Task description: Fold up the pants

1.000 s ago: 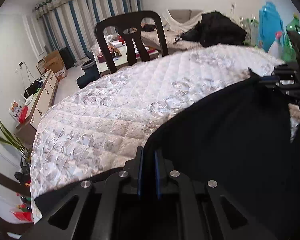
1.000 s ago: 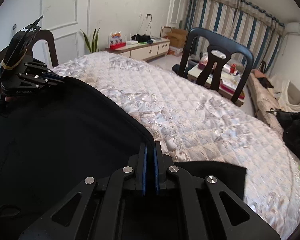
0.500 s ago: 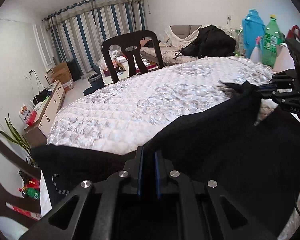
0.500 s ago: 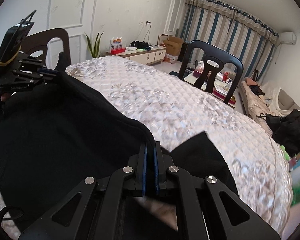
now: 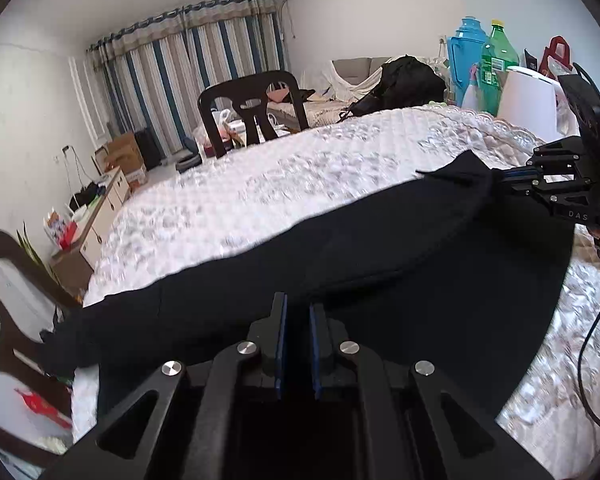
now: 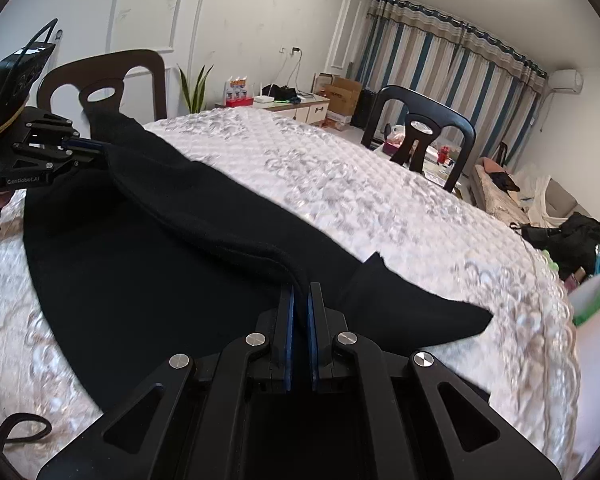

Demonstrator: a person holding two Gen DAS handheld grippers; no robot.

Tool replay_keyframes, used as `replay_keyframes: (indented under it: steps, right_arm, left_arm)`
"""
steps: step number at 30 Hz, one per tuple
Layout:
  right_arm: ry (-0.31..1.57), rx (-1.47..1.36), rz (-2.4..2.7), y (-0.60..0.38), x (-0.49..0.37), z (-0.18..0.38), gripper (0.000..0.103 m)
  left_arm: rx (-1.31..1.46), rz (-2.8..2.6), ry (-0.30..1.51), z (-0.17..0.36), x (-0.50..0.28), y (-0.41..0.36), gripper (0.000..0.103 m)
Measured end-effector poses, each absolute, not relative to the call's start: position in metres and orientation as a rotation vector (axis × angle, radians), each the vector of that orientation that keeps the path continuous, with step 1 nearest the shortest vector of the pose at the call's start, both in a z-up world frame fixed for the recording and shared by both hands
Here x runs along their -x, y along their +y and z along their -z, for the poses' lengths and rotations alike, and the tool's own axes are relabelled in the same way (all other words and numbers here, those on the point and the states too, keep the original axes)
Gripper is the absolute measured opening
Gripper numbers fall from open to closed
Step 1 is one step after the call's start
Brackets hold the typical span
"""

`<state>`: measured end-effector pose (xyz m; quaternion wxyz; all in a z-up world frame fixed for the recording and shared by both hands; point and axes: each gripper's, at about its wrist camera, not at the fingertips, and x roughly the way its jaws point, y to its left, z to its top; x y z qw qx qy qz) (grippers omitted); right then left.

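My left gripper (image 5: 297, 312) is clamped on the hem of the black pants (image 5: 380, 264), and my right gripper (image 6: 301, 292) pinches the same raised edge further along. The pants lie spread over the quilted table cover (image 6: 380, 200), near its front edge, one corner reaching toward the right edge.

The pants (image 5: 420, 280) are plain black. The table (image 5: 300, 176) wears a white quilted cover with a grey floral print. Both grippers are black with blue pads (image 6: 288, 332). The curtains (image 5: 196, 76) are striped blue, white and beige. The chair (image 5: 256, 104) is black, the jug (image 5: 466, 56) blue, the bottle (image 5: 498, 60) green.
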<state>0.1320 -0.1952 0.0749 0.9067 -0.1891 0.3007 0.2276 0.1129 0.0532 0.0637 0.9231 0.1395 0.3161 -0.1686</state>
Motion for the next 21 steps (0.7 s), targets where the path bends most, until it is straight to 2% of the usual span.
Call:
replay_keyframes:
  steps: [21]
  right_arm:
    - [0.635, 0.430, -0.444, -0.201, -0.057, -0.056, 0.005]
  left_arm:
    - [-0.288, 0.360, 0.664, -0.044, -0.019, 0.047, 0.012]
